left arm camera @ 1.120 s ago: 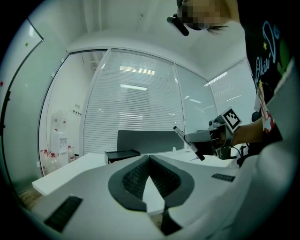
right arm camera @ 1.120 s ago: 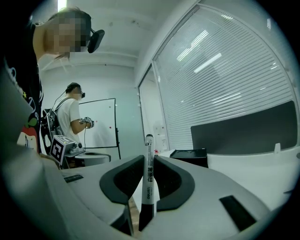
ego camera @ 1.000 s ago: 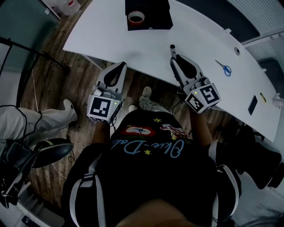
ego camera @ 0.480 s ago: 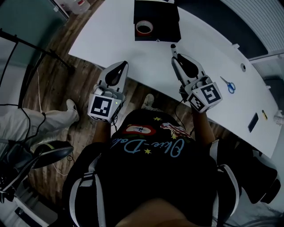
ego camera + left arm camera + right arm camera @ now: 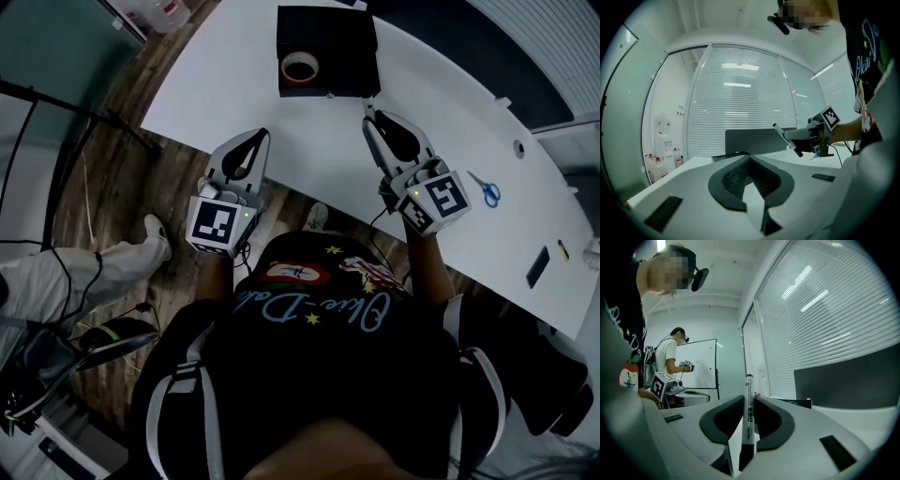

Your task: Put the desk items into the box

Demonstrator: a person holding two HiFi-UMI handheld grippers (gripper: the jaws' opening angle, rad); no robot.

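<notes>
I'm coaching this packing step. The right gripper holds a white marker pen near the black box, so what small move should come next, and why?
Probably ease the right gripper forward until it is over the black open box. Its jaws are clamped on the white marker pen, which stands at the box's near right corner and is not yet above the opening. A red-and-white tape roll already lies inside the box.

Left hand-held gripper (image 5: 260, 138): jaws together with nothing between them, pointing forward alongside the right. Right hand-held gripper (image 5: 369, 114): held about level, jaws clamped on a marker (image 5: 748, 404). Both forearms reach out ahead of the torso.
</notes>
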